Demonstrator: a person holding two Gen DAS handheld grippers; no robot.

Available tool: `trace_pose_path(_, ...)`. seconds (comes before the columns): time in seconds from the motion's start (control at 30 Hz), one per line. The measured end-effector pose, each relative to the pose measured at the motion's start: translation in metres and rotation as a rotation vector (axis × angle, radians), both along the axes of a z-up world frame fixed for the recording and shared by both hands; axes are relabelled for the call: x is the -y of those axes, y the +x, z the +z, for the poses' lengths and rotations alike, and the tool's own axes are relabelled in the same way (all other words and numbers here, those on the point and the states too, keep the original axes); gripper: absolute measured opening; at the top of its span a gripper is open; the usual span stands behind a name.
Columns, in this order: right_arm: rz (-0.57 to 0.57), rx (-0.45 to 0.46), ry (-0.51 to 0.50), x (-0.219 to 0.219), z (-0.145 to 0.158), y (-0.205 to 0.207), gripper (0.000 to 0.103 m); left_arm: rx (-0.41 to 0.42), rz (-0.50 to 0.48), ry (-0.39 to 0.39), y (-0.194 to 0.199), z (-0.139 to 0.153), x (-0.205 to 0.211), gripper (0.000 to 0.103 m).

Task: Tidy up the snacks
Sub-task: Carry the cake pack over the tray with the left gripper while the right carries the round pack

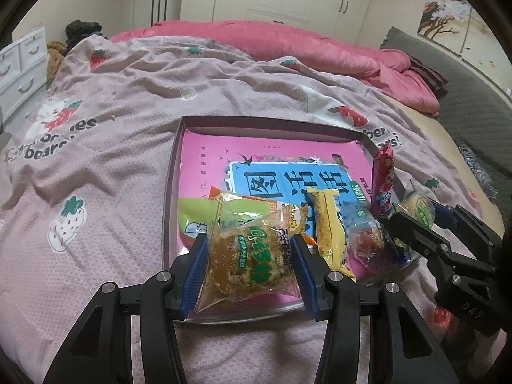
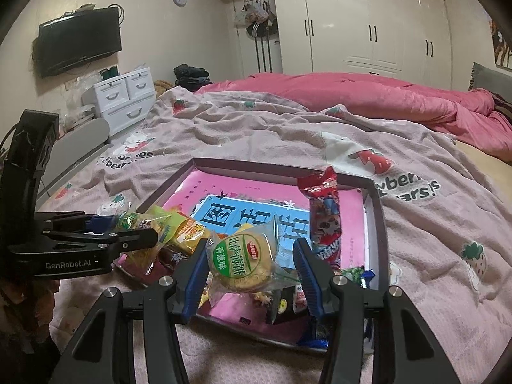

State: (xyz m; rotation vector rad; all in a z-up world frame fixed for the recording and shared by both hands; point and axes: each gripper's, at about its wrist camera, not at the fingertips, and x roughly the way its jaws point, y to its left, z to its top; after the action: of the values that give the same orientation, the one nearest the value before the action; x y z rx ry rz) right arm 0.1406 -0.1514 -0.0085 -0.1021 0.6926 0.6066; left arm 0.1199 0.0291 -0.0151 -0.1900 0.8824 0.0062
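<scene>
A shallow dark-rimmed box [image 1: 256,121] with a pink printed lining lies on the bed. My left gripper [image 1: 249,240] is shut on a clear packet of brown cake with a green label [image 1: 252,257], held over the box's near left corner. My right gripper [image 2: 250,244] is shut on a round biscuit packet with a green label [image 2: 243,260], above the box's near edge [image 2: 249,326]. Each gripper also shows in the other's view: the right gripper [image 1: 411,214] at the box's right side and the left gripper [image 2: 134,228] at its left. Loose snacks lie along the box's near side, among them a yellow bar [image 1: 326,224].
A red stick packet [image 2: 323,217] leans against the box's right wall. A pink strawberry blanket [image 1: 128,102] covers the bed, with a bunched pink duvet [image 2: 368,96] behind. White drawers [image 2: 128,96] stand at the left and wardrobes at the back.
</scene>
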Motion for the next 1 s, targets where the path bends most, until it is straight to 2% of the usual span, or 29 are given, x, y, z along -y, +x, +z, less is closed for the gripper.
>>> trace_pose_path(1.0, 0.053, -0.056, -0.046, -0.025, -0.028, 0.016, 0.053, 0.009, -0.025, 0.024, 0.010, -0.005, 0.003, 0.053)
